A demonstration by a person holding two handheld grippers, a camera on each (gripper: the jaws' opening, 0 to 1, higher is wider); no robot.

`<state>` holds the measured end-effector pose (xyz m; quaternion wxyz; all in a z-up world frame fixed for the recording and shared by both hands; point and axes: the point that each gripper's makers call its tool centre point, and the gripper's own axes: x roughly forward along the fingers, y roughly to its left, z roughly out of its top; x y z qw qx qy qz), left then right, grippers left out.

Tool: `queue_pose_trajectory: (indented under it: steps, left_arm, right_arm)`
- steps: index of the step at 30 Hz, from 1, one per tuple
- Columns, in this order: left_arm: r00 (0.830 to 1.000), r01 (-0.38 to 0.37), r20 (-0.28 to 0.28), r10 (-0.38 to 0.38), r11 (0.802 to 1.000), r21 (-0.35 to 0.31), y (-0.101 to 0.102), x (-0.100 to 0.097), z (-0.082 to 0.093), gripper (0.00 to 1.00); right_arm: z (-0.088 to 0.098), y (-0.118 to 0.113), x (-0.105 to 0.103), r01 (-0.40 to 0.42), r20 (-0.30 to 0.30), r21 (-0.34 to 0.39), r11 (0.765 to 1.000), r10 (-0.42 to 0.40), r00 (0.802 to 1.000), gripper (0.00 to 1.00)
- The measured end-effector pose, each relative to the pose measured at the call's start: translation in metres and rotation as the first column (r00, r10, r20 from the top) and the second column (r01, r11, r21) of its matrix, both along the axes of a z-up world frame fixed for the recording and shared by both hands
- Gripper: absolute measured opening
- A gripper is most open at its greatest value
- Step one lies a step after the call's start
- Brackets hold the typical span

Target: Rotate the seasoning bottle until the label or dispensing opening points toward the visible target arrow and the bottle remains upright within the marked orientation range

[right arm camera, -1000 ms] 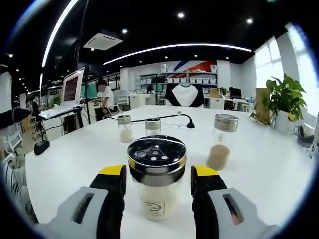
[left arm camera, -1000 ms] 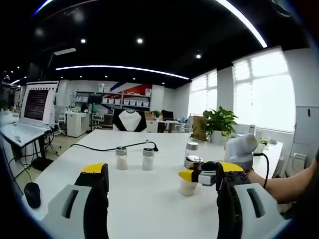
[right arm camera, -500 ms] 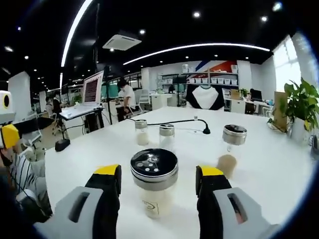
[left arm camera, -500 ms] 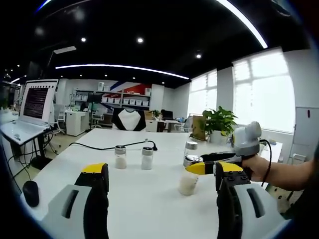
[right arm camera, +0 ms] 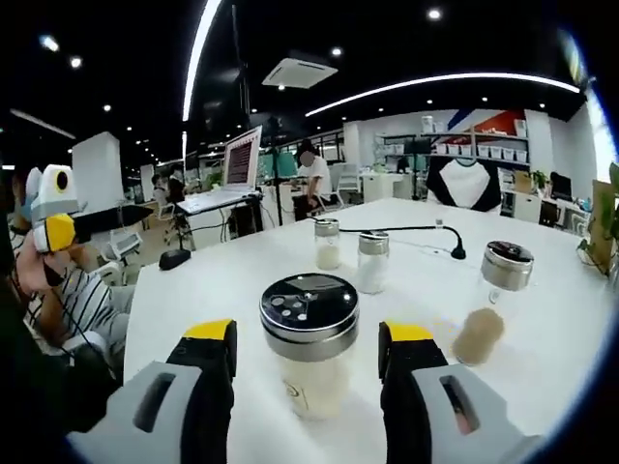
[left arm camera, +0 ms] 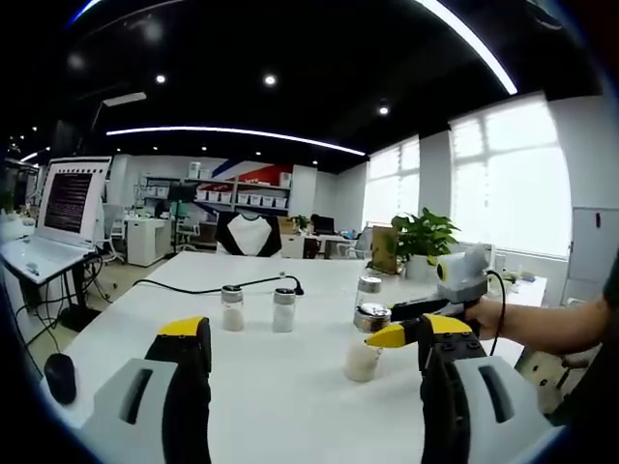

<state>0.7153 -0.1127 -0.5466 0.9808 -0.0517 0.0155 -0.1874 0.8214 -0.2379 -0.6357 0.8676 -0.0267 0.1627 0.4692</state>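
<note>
Your right tool (right arm camera: 305, 353) has swung leftward, open around the clear, steel-capped seasoning bottle (right arm camera: 309, 350); glass looks slippery, so grip mid-body. Left tool (left arm camera: 305, 358) open.

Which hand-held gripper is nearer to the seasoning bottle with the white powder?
Right. The right hand-held gripper has its jaws on both sides of the seasoning bottle; the left hand-held gripper is farther back from it.

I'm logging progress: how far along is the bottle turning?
Done: the right gripper brackets the upright seasoning bottle. In hand: whether its jaws touch the glass is unclear. Left: aiming its perforated lid; no target arrow is visible on the white table. The left gripper hangs open, idle.
</note>
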Motion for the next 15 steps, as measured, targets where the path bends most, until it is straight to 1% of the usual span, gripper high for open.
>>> queue_pose_trajectory:
  steps: [1, 3, 6, 8, 9, 10, 15]
  left_arm:
    - [1.000, -0.001, 0.001, 0.001, 1.000, 0.000, 0.0006, -0.0001, 0.0001, 0.93]
    - [1.000, -0.005, -0.003, 0.005, 1.000, 0.003, 0.0020, -0.0002, -0.0008, 0.93]
    - [1.000, -0.005, 0.002, 0.005, 1.000, 0.004, 0.0024, -0.0010, -0.0001, 0.94]
    - [1.000, -0.002, 0.003, 0.002, 1.000, 0.009, 0.0018, -0.0012, 0.0001, 0.94]
    - [1.000, -0.004, 0.003, 0.004, 1.000, 0.008, 0.0021, -0.0010, 0.0005, 0.94]
    - [1.000, -0.006, 0.004, 0.006, 1.000, 0.005, 0.0026, -0.0009, 0.0011, 0.94]
    - [1.000, -0.012, 0.007, 0.012, 1.000, 0.003, 0.0049, -0.0002, 0.0019, 0.94]
  right_arm:
    - [-0.0018, 0.0007, -0.0008, -0.008, -0.011, -0.010, 1.000, 0.008, 1.000, 0.58]
    - [-0.0013, 0.0012, -0.0004, -0.011, -0.003, -0.014, 1.000, 0.011, 1.000, 0.58]
    - [-0.0024, 0.0028, 0.0017, -0.020, -0.021, 0.007, 1.000, 0.021, 1.000, 0.53]
    - [-0.0040, 0.0041, 0.0002, -0.032, -0.022, 0.005, 0.999, 0.032, 0.999, 0.46]
    - [-0.0049, 0.0043, -0.0009, -0.045, -0.013, -0.003, 0.999, 0.045, 0.999, 0.41]
    - [-0.0031, 0.0071, -0.0043, -0.064, -0.007, 0.009, 0.998, 0.064, 0.998, 0.40]
    - [-0.0033, 0.0059, -0.0068, -0.053, 0.002, 0.024, 0.998, 0.053, 0.999, 0.40]
